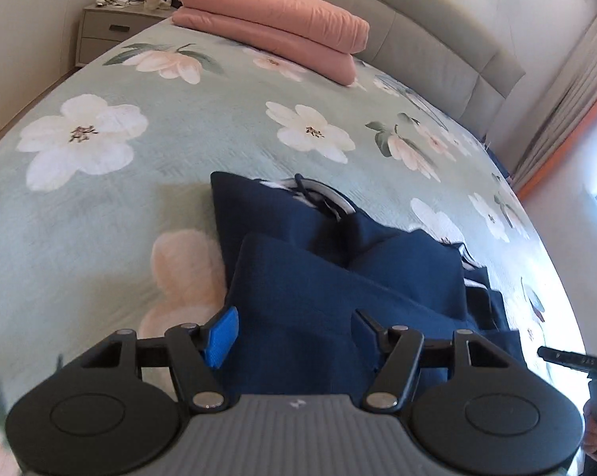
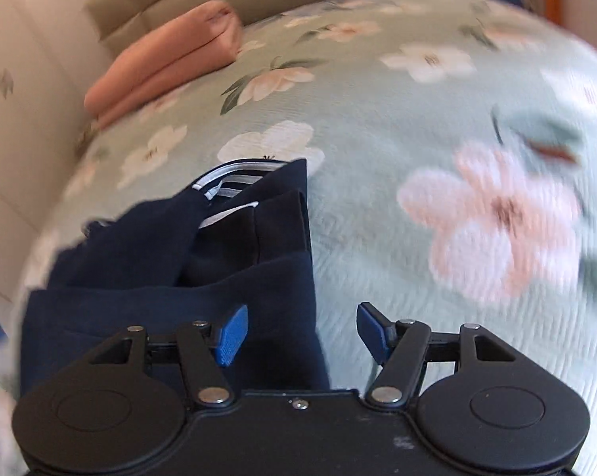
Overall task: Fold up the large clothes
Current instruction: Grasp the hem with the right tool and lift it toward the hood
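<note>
Left wrist: the left hand-held gripper (image 1: 294,337) is hovering spread wide over the partly folded navy garment (image 1: 338,277) lying on the bed (image 1: 100,206). Right wrist: the right hand-held gripper (image 2: 302,333) is gaping empty at the garment's edge; next probably calls for gripping a hem.

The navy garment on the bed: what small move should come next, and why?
Probably close both grippers on the near edge of the navy garment. The left gripper and right gripper are open and hold nothing, while the garment lies only partly folded, layers uneven, on the floral bedspread.
</note>
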`<state>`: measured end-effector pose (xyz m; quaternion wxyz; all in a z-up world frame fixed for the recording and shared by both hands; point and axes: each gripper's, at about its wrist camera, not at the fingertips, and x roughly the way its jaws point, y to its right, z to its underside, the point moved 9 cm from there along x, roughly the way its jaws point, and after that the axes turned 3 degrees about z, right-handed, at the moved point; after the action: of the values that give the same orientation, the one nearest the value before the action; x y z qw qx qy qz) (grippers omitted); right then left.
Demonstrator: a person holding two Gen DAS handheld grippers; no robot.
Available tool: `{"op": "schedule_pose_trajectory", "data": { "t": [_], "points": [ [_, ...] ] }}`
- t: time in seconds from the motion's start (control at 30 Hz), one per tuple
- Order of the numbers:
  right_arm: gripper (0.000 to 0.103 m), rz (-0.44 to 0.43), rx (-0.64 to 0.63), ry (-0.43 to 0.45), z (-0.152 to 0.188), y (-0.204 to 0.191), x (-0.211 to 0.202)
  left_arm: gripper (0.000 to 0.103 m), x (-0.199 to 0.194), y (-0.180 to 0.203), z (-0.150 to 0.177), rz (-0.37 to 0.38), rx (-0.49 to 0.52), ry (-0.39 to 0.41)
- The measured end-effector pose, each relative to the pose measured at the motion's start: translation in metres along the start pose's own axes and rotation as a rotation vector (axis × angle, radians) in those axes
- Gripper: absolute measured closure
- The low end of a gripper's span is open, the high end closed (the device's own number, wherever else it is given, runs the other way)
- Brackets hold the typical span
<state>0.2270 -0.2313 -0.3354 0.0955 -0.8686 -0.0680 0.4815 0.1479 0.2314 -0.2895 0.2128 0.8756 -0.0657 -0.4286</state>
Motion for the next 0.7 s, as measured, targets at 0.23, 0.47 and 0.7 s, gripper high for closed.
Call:
{"op": "schedule_pose_trajectory", "data": {
  "t": [0.23,0.47,0.7],
  "points": [
    [0.036,0.007,-0.087,-0.041,-0.005,-0.012,0.049,0.038,0.046,-0.015,-0.016,-0.003,-0.026,-0.050],
    [0.080,-0.035,-0.091,-0.038,0.008,-0.021,0.050,0.057,0.062,-0.012,-0.008,-0.043,0.032,-0.074],
    [0.095,-0.007,-0.256,0.101,0.017,-0.054,0.006,0.093,0.035,0.005,-0.003,-0.027,0.084,0.025]
  ]
}}
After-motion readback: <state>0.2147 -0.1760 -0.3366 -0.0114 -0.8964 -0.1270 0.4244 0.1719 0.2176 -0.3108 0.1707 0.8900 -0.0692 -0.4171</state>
